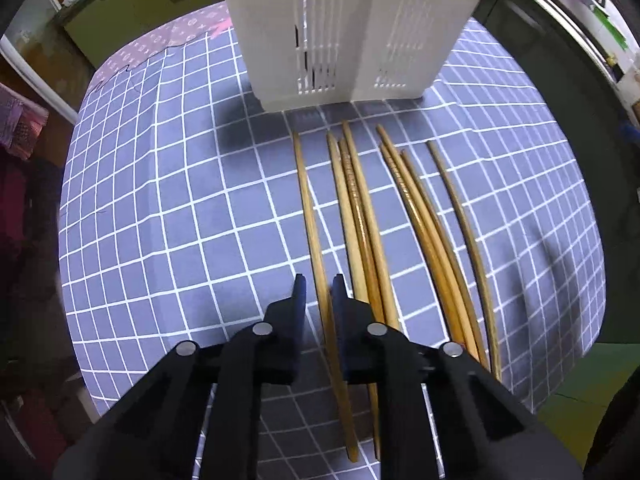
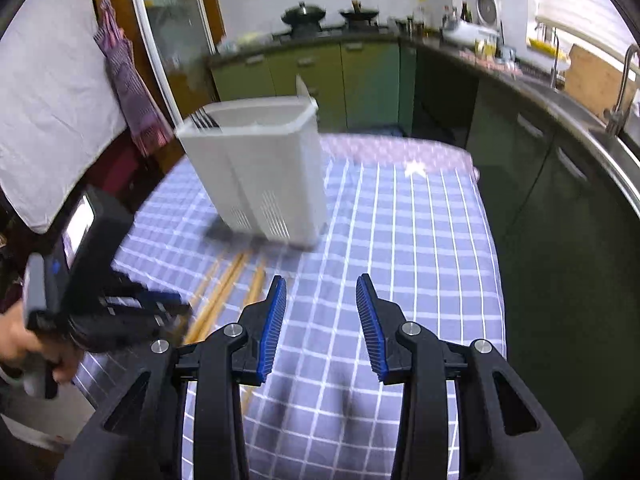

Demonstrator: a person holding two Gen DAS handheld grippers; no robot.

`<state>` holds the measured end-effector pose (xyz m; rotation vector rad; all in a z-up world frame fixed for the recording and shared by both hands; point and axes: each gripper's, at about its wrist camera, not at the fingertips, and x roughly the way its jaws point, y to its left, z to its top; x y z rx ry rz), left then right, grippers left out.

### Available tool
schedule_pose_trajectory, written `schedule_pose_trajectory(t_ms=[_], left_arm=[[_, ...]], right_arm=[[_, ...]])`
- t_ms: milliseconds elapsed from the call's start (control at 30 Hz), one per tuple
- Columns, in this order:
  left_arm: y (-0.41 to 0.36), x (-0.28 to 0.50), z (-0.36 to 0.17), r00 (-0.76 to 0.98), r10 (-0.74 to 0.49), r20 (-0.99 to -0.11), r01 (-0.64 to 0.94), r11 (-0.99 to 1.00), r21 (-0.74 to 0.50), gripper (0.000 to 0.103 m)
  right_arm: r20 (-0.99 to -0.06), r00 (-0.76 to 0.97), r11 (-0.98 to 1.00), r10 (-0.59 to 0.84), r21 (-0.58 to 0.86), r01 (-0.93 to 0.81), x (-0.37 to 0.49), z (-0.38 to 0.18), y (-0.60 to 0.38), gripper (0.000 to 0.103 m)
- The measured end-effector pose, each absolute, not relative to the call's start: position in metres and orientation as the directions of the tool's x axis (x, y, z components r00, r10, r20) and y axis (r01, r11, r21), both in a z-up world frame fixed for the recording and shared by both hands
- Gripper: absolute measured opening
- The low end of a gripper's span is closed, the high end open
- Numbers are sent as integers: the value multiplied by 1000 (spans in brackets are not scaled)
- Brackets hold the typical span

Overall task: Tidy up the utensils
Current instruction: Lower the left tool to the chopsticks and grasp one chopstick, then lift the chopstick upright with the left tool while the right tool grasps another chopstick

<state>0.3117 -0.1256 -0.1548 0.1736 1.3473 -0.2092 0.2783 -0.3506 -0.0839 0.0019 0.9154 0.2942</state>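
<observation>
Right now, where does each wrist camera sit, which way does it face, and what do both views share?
Left wrist: looks steeply down on the chopsticks; left gripper nearly shut around the leftmost chopstick.
Right wrist: tilted across the checked tablecloth toward kitchen counters; right gripper open, empty; a hand at left.
Shared: white utensil holder, chopsticks, tablecloth.

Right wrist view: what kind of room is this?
Most likely a home kitchen: pots sit on a stove, green cabinets run under the counter, and a sink tap stands at the right.
</observation>
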Motion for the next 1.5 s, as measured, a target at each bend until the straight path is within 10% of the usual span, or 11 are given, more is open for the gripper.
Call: schedule_pose_trajectory(t_ms=[1500], left_arm=[[-67, 253, -69, 466, -189, -864, 260, 963, -71, 7]], right_arm=[[-993, 27, 950, 112, 99, -297, 343, -191, -241, 15]])
